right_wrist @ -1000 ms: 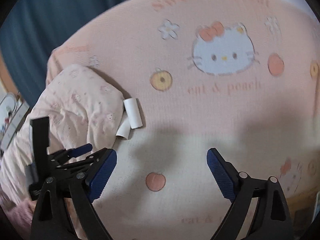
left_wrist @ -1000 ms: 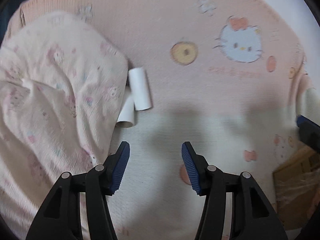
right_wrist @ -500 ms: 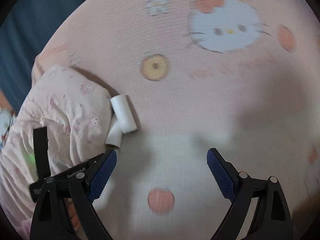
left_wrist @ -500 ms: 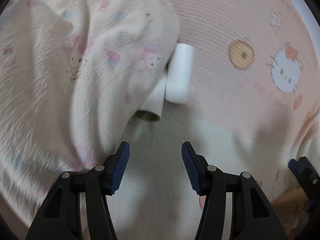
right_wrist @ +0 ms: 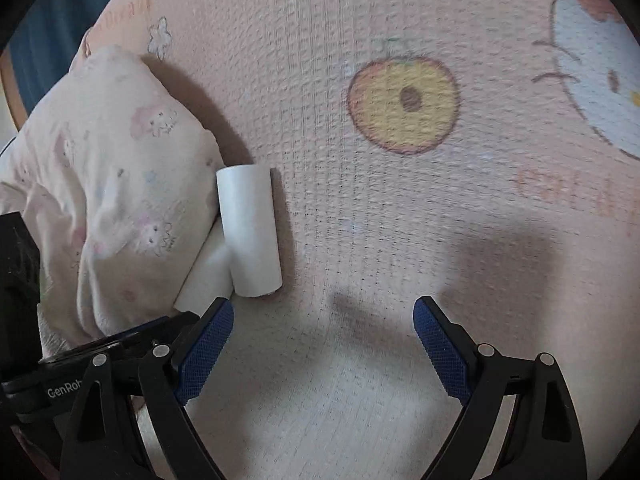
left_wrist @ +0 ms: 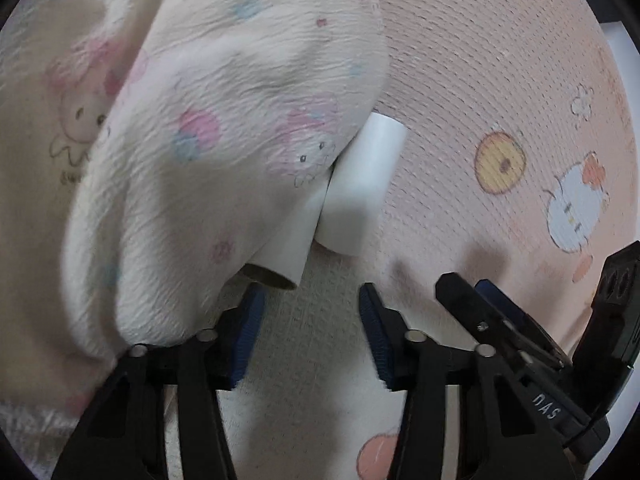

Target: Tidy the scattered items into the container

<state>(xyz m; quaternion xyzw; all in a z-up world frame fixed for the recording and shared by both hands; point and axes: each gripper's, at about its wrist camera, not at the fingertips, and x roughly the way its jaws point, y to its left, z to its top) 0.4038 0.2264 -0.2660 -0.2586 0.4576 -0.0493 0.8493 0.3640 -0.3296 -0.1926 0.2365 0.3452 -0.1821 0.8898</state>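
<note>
Rolls: two white tubes lie touching on a pink cartoon-print blanket (right_wrist: pixel 400 240); one roll (right_wrist: pixel 248 232) lies in the open, a second roll (right_wrist: pixel 208 276) is angled beneath it, its far end tucked under a pillow (right_wrist: pixel 112 184).
Second roll, close: from the left wrist its brown open core (left_wrist: pixel 276 276) faces the camera, just beyond the left fingertips.
Pillow: cream, printed with pastel characters, resting on the blanket's left side and overlapping the rolls; its near edge is blurred.
Left gripper (left_wrist: pixel 310 320): jaws closing, nothing between them; the pads touch neither roll.
Right gripper (right_wrist: pixel 324 336): spread wide over bare blanket, just right of the rolls, holding nothing.
Between the tools: each shows at the edge of the other's view, close together.
Blanket print: an orange-and-yellow round fruit (right_wrist: pixel 404 104) and a white cat face (right_wrist: pixel 596 80) lie well right of the rolls.
Container: possibly out of frame.
</note>
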